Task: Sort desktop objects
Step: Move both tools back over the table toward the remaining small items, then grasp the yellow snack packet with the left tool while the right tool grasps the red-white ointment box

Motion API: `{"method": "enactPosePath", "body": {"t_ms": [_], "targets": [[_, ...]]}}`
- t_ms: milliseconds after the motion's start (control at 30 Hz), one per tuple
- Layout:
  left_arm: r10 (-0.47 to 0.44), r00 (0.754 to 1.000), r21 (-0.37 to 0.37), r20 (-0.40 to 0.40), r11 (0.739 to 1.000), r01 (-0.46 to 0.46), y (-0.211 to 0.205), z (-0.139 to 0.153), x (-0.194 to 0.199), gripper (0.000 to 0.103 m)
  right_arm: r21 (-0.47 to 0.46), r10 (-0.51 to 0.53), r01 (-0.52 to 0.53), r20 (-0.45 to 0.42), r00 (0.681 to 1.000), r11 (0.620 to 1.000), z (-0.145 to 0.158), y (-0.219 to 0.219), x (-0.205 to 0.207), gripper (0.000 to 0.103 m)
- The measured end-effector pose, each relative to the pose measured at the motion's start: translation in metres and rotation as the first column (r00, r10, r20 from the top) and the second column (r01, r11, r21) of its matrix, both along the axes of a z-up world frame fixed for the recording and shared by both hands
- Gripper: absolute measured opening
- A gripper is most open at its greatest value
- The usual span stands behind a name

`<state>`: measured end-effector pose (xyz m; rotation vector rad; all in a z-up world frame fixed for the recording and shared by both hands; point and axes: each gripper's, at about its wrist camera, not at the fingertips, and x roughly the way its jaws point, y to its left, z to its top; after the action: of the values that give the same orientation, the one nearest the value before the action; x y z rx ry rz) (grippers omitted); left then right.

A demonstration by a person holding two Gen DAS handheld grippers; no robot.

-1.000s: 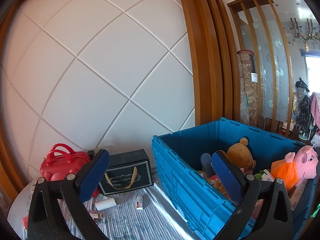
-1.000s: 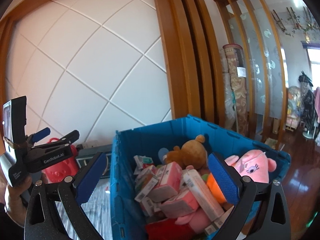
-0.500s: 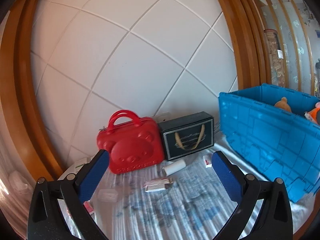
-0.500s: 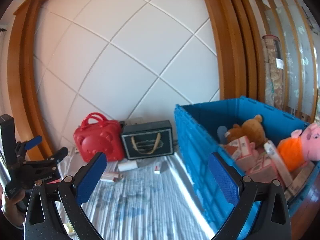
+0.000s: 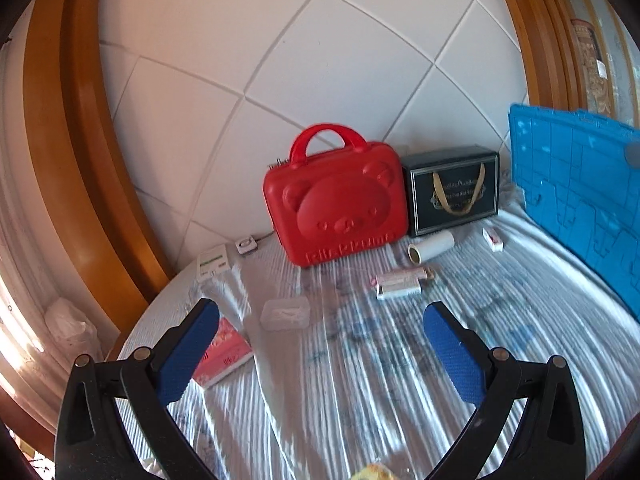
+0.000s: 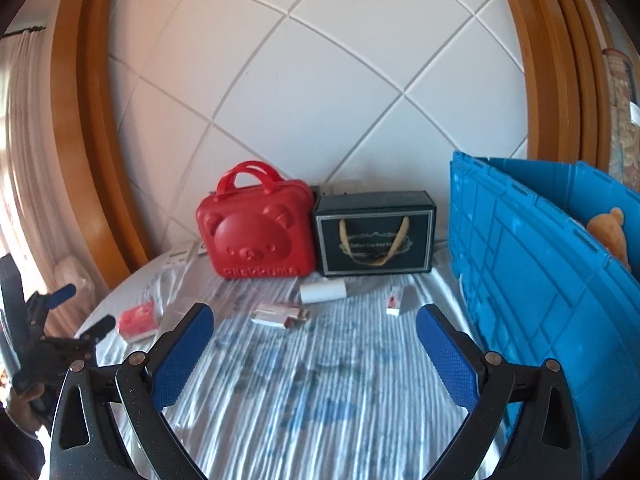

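Both cameras have swung away from the blue crate and its soft toys, and now face the loose items on the counter. The crate has moved from frame centre to the right edge in both views.

The left hand-held gripper hangs above the counter with its jaws spread wide and nothing between them. The right hand-held gripper is likewise spread and empty.

The items left to sort sit in the middle band of the frame:
- a red bear-face case against the wall, with a black gift box just beside it on the right;
- a white roll and flat pink packets in front of them;
- a clear plastic lid at centre left;
- a red booklet at lower left, partly behind the left pad.

Judgement: the turn marks the start of a new pick. The clear lid and the red booklet lie nearest the left jaws.
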<state>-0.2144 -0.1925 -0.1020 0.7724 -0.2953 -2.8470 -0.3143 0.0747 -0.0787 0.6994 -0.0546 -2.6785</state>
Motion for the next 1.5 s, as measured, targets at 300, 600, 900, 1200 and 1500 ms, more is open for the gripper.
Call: {"method": "enactPosePath", "body": {"t_ms": [300,600,900,1200,1500], "targets": [[-0.097,0.982,0.04,0.162,0.995,0.092,-0.005,-0.085,0.033,0.103,0.057,0.056,-0.062,0.107,0.993,0.996,-0.041,-0.014,-0.025,0.103],[-0.243,0.916,0.13,0.318,0.969,0.212,-0.038,-0.155,0.043,0.103,0.112,0.007,-0.032,0.21,0.978,0.993,-0.08,-0.058,-0.009,0.103],[-0.468,0.782,0.264,0.412,0.883,0.389,-0.046,-0.187,0.032,0.06,0.139,-0.006,-0.022,0.201,0.98,0.99,-0.081,-0.104,0.004,0.103],[-0.493,0.761,0.294,0.422,0.868,0.4,-0.032,-0.183,0.02,0.031,0.129,-0.022,-0.004,0.206,0.978,0.992,-0.083,-0.097,-0.018,0.103],[-0.463,0.803,0.309,0.376,0.879,0.362,-0.007,-0.154,-0.037,0.025,0.139,-0.049,0.008,0.295,0.954,0.99,-0.114,-0.066,-0.072,0.094]]}}
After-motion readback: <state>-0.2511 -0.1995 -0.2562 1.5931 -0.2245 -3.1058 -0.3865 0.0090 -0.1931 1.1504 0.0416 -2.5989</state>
